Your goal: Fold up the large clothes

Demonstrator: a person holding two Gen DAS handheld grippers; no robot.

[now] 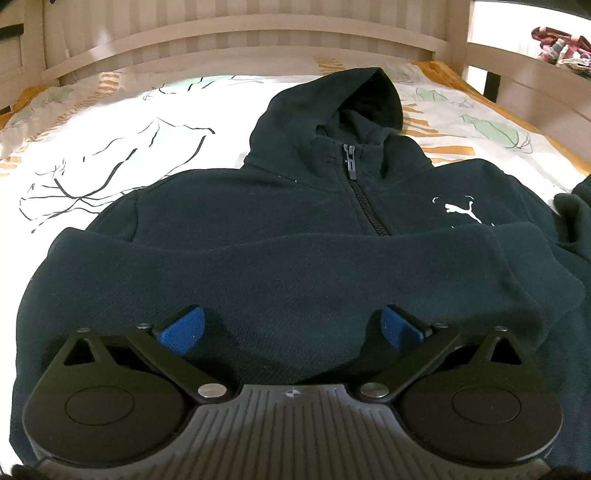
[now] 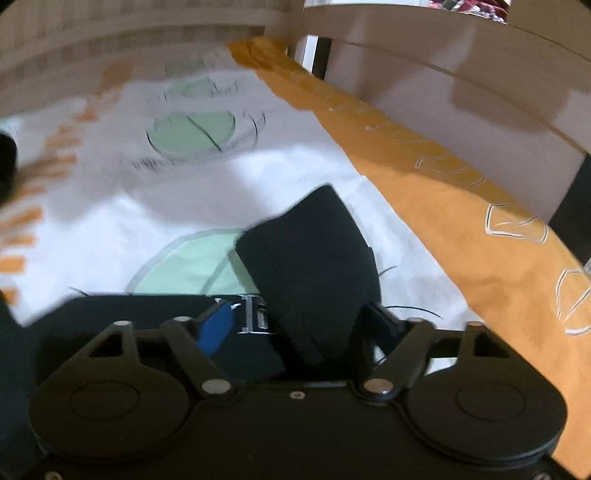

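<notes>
A: Where does the dark hoodie (image 1: pixel 295 229) lie?

B: Flat on the patterned bedsheet (image 1: pixel 110 147), front up, its hood (image 1: pixel 332 107) toward the far wooden headboard (image 1: pixel 221 33). One sleeve (image 1: pixel 295 266) is folded across the chest, covering the lower part of the zipper (image 1: pixel 360 192).

A: And the left gripper (image 1: pixel 291 326)?

B: Its blue pads (image 1: pixel 183 326) stand spread wide over the near part of the folded sleeve, gripping nothing.

A: The right gripper (image 2: pixel 299 325)?

B: That view is blurred. A dark sleeve end (image 2: pixel 310 266) rises between the jaws, which stand partly apart; whether the pads press on the cloth cannot be told. Only the left blue pad (image 2: pixel 216 328) shows clearly. An orange strip of bedding (image 2: pixel 461 221) runs along the right side.

A: Anything else?

B: A heap of colourful cloth (image 1: pixel 561 46) on a shelf at far right.
</notes>
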